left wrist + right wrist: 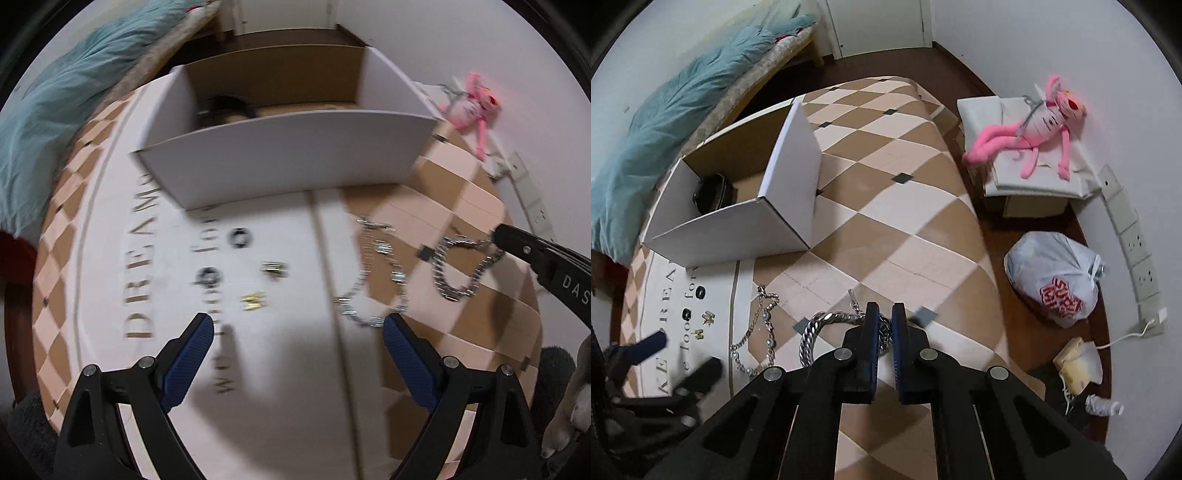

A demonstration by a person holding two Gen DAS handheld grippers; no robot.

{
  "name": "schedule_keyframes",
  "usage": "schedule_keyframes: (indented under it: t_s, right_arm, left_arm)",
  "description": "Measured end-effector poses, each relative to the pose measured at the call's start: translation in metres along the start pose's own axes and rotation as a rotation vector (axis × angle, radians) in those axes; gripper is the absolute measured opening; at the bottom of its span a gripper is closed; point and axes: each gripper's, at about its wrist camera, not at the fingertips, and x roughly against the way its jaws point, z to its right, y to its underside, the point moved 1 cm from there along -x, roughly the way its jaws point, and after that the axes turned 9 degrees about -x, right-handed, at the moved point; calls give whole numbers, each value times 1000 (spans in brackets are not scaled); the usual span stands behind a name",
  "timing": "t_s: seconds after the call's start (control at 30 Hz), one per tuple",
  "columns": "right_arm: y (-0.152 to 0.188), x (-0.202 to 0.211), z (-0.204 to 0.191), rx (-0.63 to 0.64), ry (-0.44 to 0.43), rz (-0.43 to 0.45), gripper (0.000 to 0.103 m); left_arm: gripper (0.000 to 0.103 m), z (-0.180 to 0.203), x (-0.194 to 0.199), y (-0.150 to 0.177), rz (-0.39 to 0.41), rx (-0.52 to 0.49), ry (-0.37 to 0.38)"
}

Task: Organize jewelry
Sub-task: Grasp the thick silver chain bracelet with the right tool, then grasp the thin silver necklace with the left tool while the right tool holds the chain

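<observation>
My left claw [297, 338] is hanging over the surface [288, 369] with its jaws standing wide and nothing between them. Just ahead of it, slightly to its left, small pieces are lying apart from one another: two dark rings [240, 237], a grey earring [274, 268] and a gold earring [253, 300]. The white box [288, 155] is standing beyond them, open at the top, with a dark item already inside. A thin sparkly chain [373, 280] is trailing beside the left claw's right finger, running away toward the box. Further right, the thick silver chain [827, 328] is lying in a loop, and my right claw [884, 314] is pinching its near end, jaws narrowed almost together on the links. I am judging the right claw nearer that chain and the lift toward the box the coming move.
</observation>
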Motion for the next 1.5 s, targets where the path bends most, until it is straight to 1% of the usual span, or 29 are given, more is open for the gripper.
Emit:
schedule_keyframes:
  t_s: [0.13,0.17,0.2,0.23,0.3,0.33,0.37,0.4,0.47,0.5,0.53,0.57,0.6,0.63,0.73,0.83,1.03,1.2,1.27,1.3,1.4,1.43,1.5]
  right_arm:
    - [7,1,8,-23,-10,-12,7]
    - [8,1,10,-28,-11,-14,7]
    - [10,0,12,-36,-13,-17,7]
    - [11,-1,14,-42,-15,-20,7]
    - [11,-2,17,-56,-17,-25,7]
    - [12,-3,18,-62,-19,-28,7]
    - [13,-3,19,-66,-18,-30,7]
    - [13,-3,19,-70,-19,-32,7]
    - [14,-4,20,-78,-22,-37,7]
    - [14,-4,20,-80,-22,-39,7]
    - [14,-4,20,-82,-22,-39,7]
    - [15,-4,20,-83,-23,-41,7]
    - [15,-4,20,-84,-25,-44,7]
    - [15,-4,19,-85,-28,-46,7]
    - [14,-2,19,-96,-46,-50,7]
    - [13,5,17,-107,-71,-45,7]
    - [10,18,9,-109,-123,-37,7]
    - [10,30,-2,-94,-159,-26,7]
    - [10,34,-6,-90,-172,-26,7]
    - [10,35,-7,-87,-175,-25,7]
    - [10,34,-8,-89,-174,-23,7]
    - [11,32,-7,-97,-171,-27,7]
    - [13,27,-2,-111,-168,-39,7]
  left_arm:
    - [93,17,-8,-5,-1,-58,8]
    - [91,20,-9,-5,1,-70,11]
    - [89,24,-11,-5,-1,-88,8]
    - [83,28,-13,-5,-4,-106,7]
    - [81,26,-16,-8,7,-123,18]
    - [78,30,-15,-8,15,-138,20]
    - [72,31,-15,-9,23,-150,27]
    - [68,34,-15,-11,28,-159,36]
    - [47,39,-14,-15,40,-184,50]
    - [40,42,-13,-17,46,-196,55]
    - [24,45,-13,-20,55,-212,63]
    - [13,45,-13,-22,56,-218,68]
    - [8,45,-14,-24,56,-216,77]
    - [5,44,-15,-26,55,-206,94]
    - [4,31,-14,-27,51,-152,139]
    - [2,16,-8,-23,57,-102,159]
    - [2,-11,18,-15,94,-12,198]
    - [2,-28,35,-13,125,34,217]
    - [2,-35,39,-13,137,58,273]
    - [2,-36,37,-15,134,79,286]
    - [6,-33,19,-19,58,101,276]
    - [9,-29,13,-20,43,93,268]
    - [31,-22,5,-20,29,72,244]
